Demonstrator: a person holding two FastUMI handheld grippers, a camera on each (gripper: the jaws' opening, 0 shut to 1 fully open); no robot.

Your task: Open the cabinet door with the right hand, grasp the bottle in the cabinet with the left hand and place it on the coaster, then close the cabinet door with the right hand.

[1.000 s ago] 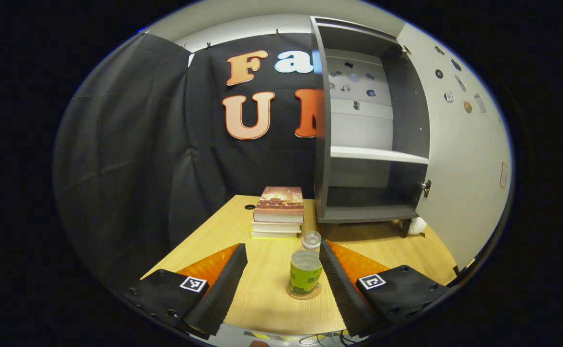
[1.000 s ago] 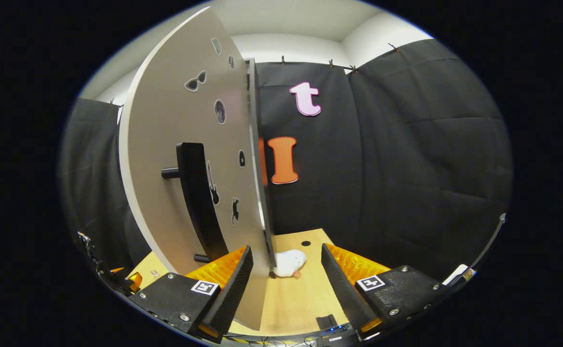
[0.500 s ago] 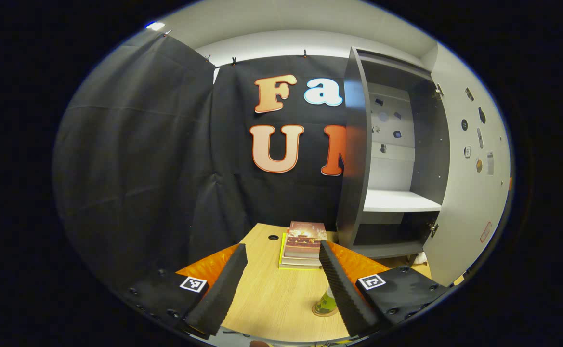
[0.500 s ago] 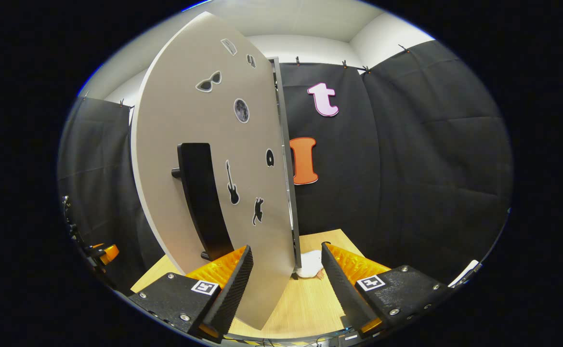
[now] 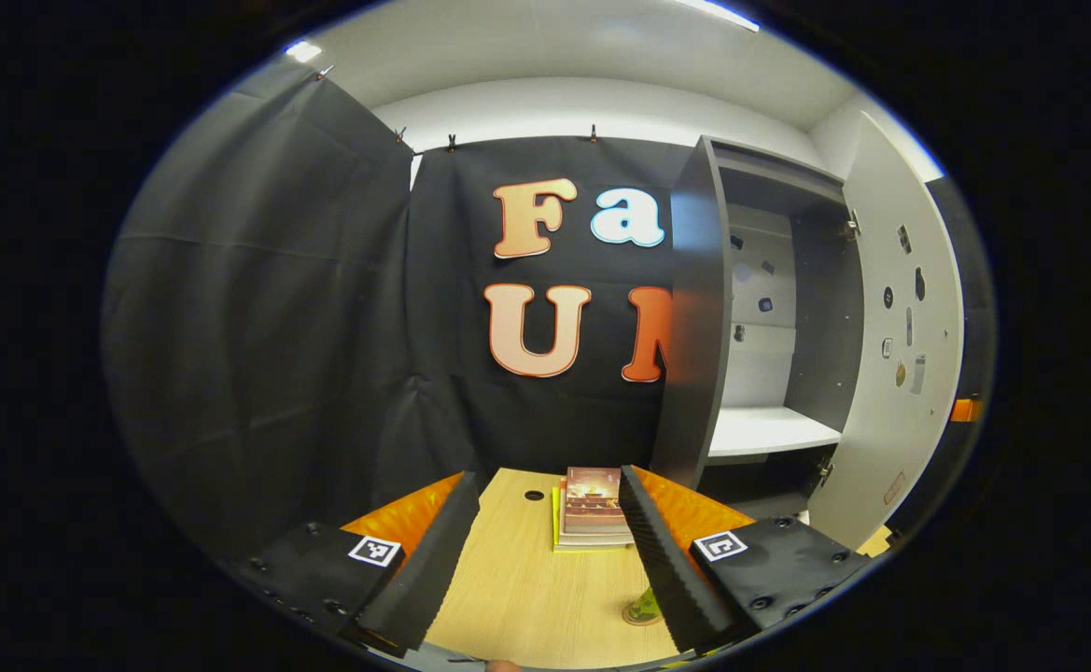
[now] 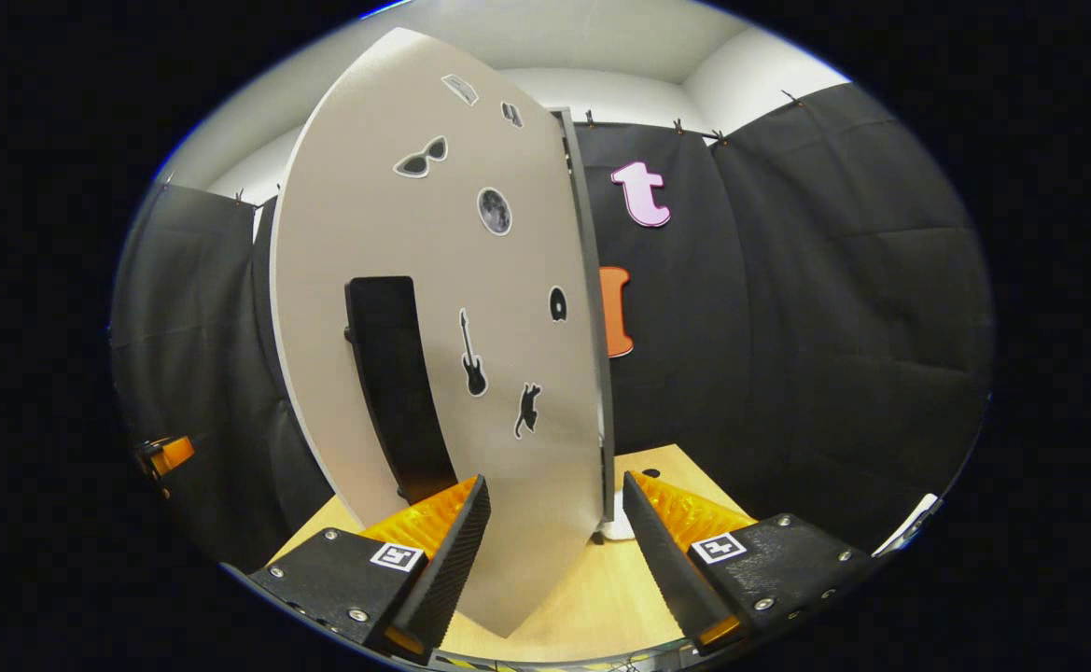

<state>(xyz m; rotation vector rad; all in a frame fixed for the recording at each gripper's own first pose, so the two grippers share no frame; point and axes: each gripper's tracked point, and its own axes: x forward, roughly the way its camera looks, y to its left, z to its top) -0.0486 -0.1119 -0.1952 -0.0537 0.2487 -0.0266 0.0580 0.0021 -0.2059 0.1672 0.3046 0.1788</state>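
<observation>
Now the left gripper (image 5: 545,551) hangs above the wooden surface (image 5: 526,597) with its fingers (image 5: 433,560) spread apart and gripping nothing. At about five o'clock in the left gripper view, the bottle (image 5: 643,607) stands on the coaster (image 5: 636,618), mostly hidden behind one finger. A stack of books (image 5: 592,509) lies farther off at twelve o'clock between the fingers, and the cabinet (image 5: 750,345) stands at two o'clock with its door (image 5: 900,355) swung wide.

In the right gripper view, the right gripper (image 6: 550,551) has its fingers apart, and the lower edge of the door (image 6: 470,373) sits between them; I cannot tell whether either finger touches it. A dark handle (image 6: 396,383) runs down the door at ten o'clock.
</observation>
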